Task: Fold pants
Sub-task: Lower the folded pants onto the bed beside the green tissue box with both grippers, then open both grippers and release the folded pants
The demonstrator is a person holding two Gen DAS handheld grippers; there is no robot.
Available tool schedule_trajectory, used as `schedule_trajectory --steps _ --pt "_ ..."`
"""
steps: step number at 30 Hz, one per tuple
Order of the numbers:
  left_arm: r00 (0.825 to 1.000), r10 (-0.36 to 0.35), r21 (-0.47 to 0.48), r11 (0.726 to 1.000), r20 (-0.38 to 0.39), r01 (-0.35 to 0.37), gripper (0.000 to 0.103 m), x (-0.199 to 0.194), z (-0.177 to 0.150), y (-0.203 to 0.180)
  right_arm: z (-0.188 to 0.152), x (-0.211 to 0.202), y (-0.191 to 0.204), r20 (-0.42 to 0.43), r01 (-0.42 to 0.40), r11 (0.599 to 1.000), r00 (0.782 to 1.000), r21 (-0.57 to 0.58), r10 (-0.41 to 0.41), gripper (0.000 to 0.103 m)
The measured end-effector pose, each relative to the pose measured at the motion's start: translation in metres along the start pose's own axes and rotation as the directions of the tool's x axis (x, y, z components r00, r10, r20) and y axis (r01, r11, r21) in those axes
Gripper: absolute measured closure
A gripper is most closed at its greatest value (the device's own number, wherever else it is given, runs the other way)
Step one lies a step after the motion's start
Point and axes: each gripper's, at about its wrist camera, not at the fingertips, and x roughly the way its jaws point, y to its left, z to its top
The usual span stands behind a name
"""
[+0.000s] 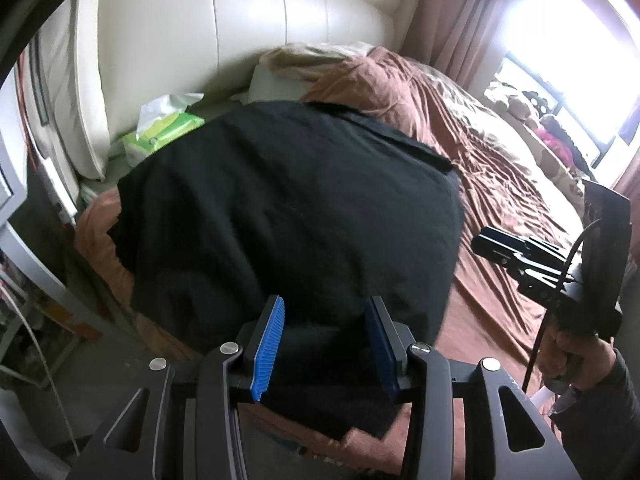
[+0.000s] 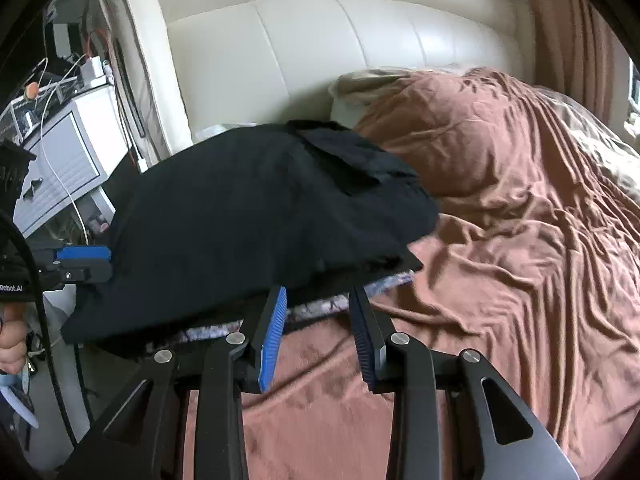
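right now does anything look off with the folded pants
Mostly tidy, but the black pants are not squared up: at the far end a flap sticks out past the fold, and a pale patterned layer peeks out under the near edge. They also hang over the bed's left side.

A bed with a rumpled brown blanket [image 2: 500,208] and cream padded headboard [image 1: 248,20], a green tissue pack [image 1: 160,136] beside the pillow [image 1: 276,80], pink curtains [image 1: 460,12], and a white cabinet [image 2: 60,160].
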Motion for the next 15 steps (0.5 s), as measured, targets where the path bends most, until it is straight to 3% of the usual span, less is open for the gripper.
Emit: schedule_trajectory --steps 5,7,9,10,15 --pt "1.000 0.004 0.019 1.000 0.019 -0.005 0.058 -0.019 -0.004 -0.014 -0.001 -0.033 -0.004 0.000 -0.006 0.999 1.000 0.039 0.006 0.073" --pt "1.000 -0.001 0.023 1.000 0.030 0.000 0.048 -0.028 -0.005 -0.020 -0.003 -0.047 -0.006 0.001 -0.001 0.999 1.000 0.049 0.001 0.061" --pt "0.999 0.003 0.022 1.000 0.046 -0.004 0.033 -0.036 -0.008 -0.025 -0.005 -0.064 -0.005 0.021 0.024 0.998 0.999 0.051 -0.025 0.029" --pt "0.998 0.009 0.022 1.000 0.058 -0.010 0.026 -0.040 -0.008 -0.028 -0.007 -0.072 -0.005 0.034 0.027 0.998 0.999 0.053 -0.029 0.025" --pt "0.993 -0.001 0.039 0.999 0.120 -0.004 0.014 -0.062 -0.014 -0.044 -0.015 -0.108 -0.002 0.053 0.035 0.997 0.998 0.070 -0.038 0.013"
